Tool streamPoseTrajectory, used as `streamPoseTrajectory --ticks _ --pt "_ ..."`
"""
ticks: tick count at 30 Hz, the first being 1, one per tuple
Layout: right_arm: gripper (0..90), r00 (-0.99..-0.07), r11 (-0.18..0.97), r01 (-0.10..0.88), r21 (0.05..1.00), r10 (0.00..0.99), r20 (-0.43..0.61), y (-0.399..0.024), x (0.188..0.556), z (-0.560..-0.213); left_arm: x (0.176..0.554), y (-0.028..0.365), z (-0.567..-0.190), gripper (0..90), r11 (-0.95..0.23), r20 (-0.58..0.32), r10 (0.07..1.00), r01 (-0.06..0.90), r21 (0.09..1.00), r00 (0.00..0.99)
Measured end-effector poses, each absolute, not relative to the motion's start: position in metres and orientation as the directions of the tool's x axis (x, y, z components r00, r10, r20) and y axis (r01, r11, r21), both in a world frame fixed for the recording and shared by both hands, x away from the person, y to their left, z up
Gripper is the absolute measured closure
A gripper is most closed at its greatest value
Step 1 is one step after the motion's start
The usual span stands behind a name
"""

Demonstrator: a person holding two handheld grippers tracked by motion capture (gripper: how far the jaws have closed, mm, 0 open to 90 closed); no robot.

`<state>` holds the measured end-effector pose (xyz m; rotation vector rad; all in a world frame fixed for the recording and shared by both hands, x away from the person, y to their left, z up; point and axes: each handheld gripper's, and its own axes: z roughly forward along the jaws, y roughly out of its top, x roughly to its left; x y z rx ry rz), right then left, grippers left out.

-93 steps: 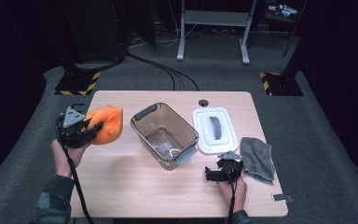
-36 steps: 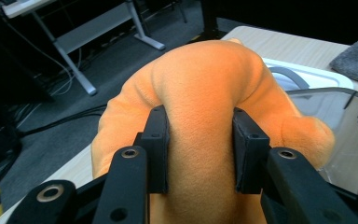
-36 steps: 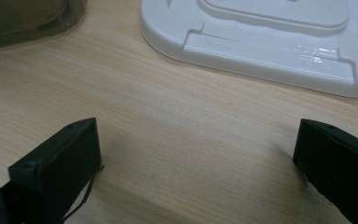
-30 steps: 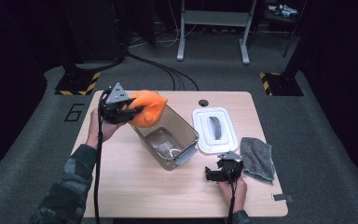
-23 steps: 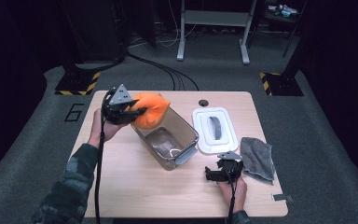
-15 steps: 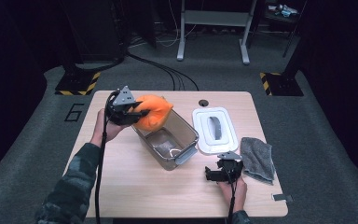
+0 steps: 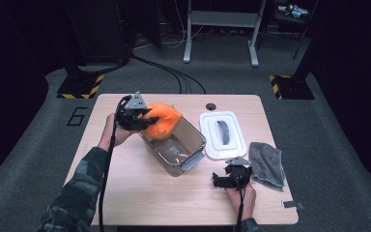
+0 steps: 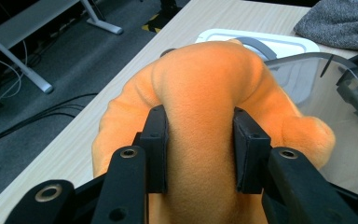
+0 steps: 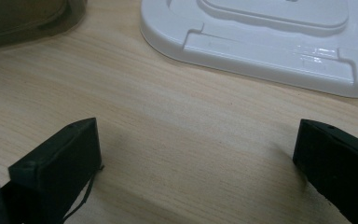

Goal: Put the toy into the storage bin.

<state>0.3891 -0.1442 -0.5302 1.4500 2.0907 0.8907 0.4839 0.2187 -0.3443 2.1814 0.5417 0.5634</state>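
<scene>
Carrying an orange plush toy over the far-left corner of a clear plastic storage bin, the left gripper has the toy pinched between its two black pads, which dent the soft fabric on both sides. From the high view the toy hangs at the bin's rim, partly over the opening and not yet resting inside; the left gripper view puts the bin's transparent wall just beyond and to the right of the plush.

The step in hand looks like placing the toy in the bin. The next move probably calls for shifting it a little further over the opening, lowering it below the rim, then letting go so it drops clear of the walls.

The right gripper rests low over the wooden table near the front edge, jaws spread wide with nothing between them. The bin's white lid lies flat just beyond it, and a grey cloth sits to its right.
</scene>
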Motion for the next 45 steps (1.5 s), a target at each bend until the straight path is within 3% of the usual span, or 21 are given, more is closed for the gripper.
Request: streamPoseTrajectory --ticks 31,37,41,43,45 --pt "0.1 -0.354 0.246 0.651 0.718 0.935 0.001 -0.144 0.389 -0.53 0.494 0.193 -0.38 58.7 -0.687 0.224 0.518 0.246 0.684 0.825" --pt "0.0 -0.356 0.247 0.65 0.719 0.935 0.001 -0.145 0.389 -0.53 0.498 0.187 -0.386 55.4 -0.704 0.209 0.526 0.285 0.65 0.824" --pt "0.1 -0.354 0.246 0.651 0.718 0.935 0.001 -0.144 0.389 -0.53 0.502 0.181 -0.39 48.3 -0.722 0.205 0.539 0.323 0.612 0.817" --pt "0.1 -0.354 0.246 0.651 0.718 0.935 0.001 -0.144 0.389 -0.53 0.501 0.179 -0.39 51.1 -0.719 0.201 0.539 0.321 0.617 0.818" --pt "0.1 -0.354 0.246 0.651 0.718 0.935 0.001 -0.144 0.389 -0.53 0.502 0.178 -0.389 44.9 -0.728 0.209 0.543 0.331 0.601 0.813"
